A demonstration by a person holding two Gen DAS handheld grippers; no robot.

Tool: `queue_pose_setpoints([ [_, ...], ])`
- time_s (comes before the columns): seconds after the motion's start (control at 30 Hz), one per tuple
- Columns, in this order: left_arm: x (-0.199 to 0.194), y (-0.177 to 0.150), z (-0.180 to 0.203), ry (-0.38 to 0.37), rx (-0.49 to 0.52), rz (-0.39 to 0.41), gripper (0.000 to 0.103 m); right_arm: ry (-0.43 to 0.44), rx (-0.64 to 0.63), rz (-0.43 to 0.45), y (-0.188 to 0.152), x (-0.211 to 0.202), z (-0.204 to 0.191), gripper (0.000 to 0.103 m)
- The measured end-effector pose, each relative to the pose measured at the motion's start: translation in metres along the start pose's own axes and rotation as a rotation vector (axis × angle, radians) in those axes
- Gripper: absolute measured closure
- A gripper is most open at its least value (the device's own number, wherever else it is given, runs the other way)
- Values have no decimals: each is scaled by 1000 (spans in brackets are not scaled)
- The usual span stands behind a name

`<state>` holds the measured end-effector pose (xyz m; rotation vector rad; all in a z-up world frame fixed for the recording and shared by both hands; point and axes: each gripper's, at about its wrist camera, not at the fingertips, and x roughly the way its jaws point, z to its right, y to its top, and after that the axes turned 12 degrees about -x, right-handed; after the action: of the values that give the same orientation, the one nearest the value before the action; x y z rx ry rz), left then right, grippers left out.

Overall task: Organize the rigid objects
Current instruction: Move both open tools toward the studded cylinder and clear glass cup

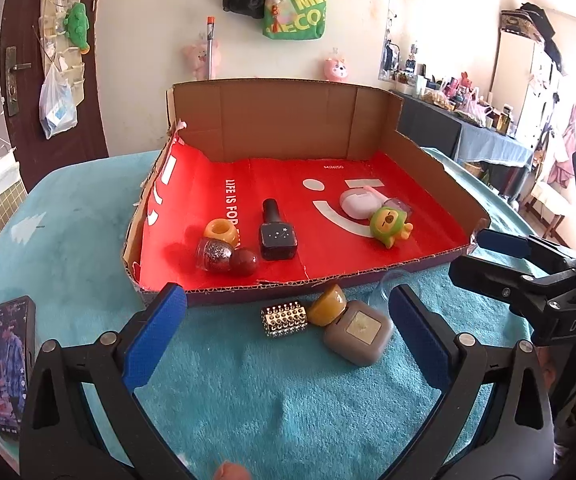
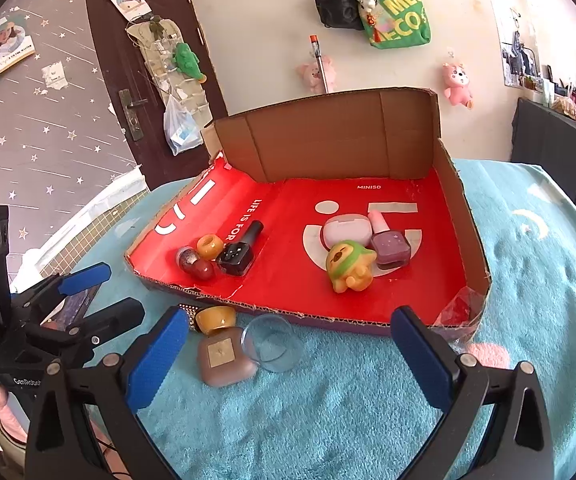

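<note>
On the teal-covered counter (image 1: 248, 400), just before the cardboard tray (image 1: 428, 264), lie a grey square bottle (image 1: 358, 332), a studded cylinder (image 1: 284, 319) and a clear cup (image 2: 272, 342). Left gripper (image 1: 288, 340) and right gripper (image 2: 288, 356) hover, jaws wide apart, empty.

A perfume bottle (image 1: 358, 330), studded cylinder (image 1: 284, 319) and clear cup (image 2: 273, 343) lay before the tray (image 1: 428, 136); two nail-polish bottles (image 1: 277, 236) lay inside it

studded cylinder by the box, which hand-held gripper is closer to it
Left. The studded cylinder lies just ahead of the open left hand-held gripper, between its fingers' line. The right hand-held gripper sits further right, facing the clear cup; the cylinder barely peeks past its left finger.
</note>
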<state>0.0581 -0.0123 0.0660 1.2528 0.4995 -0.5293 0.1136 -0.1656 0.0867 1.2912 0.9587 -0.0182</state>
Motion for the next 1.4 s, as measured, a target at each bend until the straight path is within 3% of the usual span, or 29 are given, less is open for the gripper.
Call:
queue_pose_setpoints([
  [0.37, 14, -16, -6, 8, -10, -69, 0, 8, 0, -42, -14, 7, -2, 0],
  [1.4, 43, -31, -18, 28, -39, -171, 0, -15, 14, -139, -31, 35, 2, 0],
])
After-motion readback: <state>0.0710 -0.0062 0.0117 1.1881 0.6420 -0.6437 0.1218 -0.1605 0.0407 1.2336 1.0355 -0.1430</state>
